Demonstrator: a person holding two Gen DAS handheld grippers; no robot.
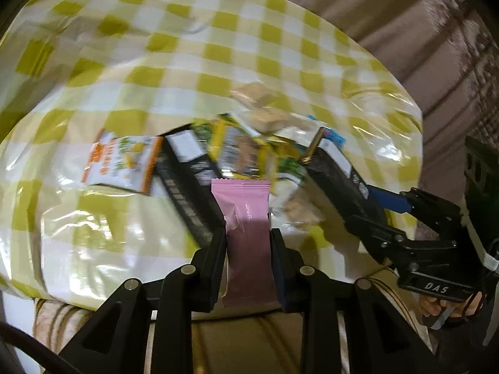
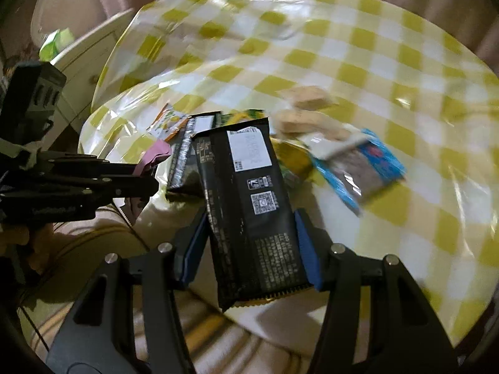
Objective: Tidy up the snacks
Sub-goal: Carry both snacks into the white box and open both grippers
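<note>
Between the left gripper's (image 1: 248, 249) fingers a pink snack packet (image 1: 246, 224) is pinched; the right gripper (image 2: 249, 246) clamps a black snack packet (image 2: 249, 205).

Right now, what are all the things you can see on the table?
Tablecloth: one, yellow-and-white check, under clear plastic, covering the table.
Pink snack: one, pink, in the left gripper.
Black packets: two; one in the right gripper, one in the pile.
Orange pack: one, orange and white, left end of the pile.
Yellow packs: a few, blurred, mid-pile.
Blue pack: one, blue and clear, right of the pile.
Tan biscuits: several, behind the pile.
Left gripper: black, shut on the pink snack.
Right gripper: black, blue pads, gripping a black packet.
</note>
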